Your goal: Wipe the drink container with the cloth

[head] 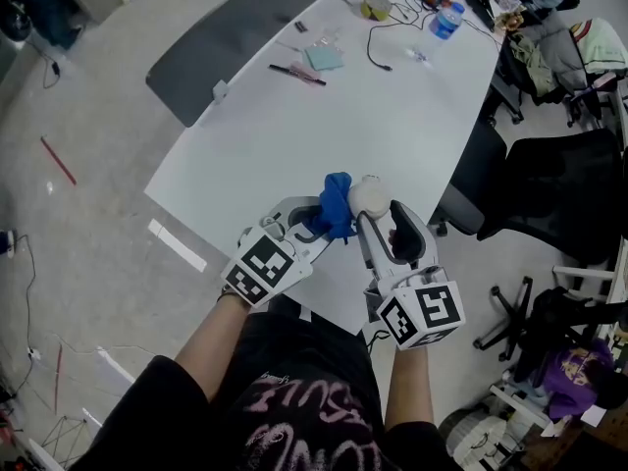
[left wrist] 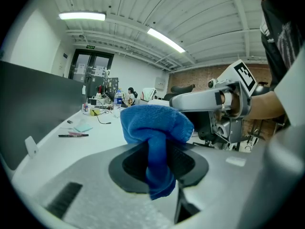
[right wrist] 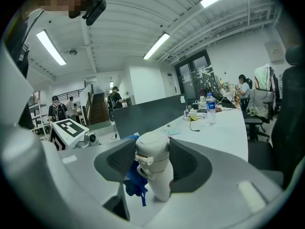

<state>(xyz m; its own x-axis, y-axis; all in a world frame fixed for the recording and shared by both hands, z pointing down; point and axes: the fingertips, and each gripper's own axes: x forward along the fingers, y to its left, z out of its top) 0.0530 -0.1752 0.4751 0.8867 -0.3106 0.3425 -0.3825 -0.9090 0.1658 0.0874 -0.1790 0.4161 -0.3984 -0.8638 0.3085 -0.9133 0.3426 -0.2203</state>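
**Cloth at the bottle's side; wipe judged under way**

Nearest the body, both grippers are held up over the near edge of the white table (head: 294,135). The left gripper (left wrist: 157,162) is pinched onto a blue cloth (left wrist: 155,128), which is bunched above the pads with a tail hanging below. The right gripper (right wrist: 152,163) is clamped around a small cream drink container (right wrist: 153,161), held upright with its cap up. In the right gripper view the cloth is seen pressed to the container's left side. Contact is made, so wiping is judged to be in progress. The share of the surface already covered cannot be told, and the cap and the side facing the camera are judged outstanding. Farther along the table a pen (head: 297,75) and a water bottle (head: 446,20) are noted.
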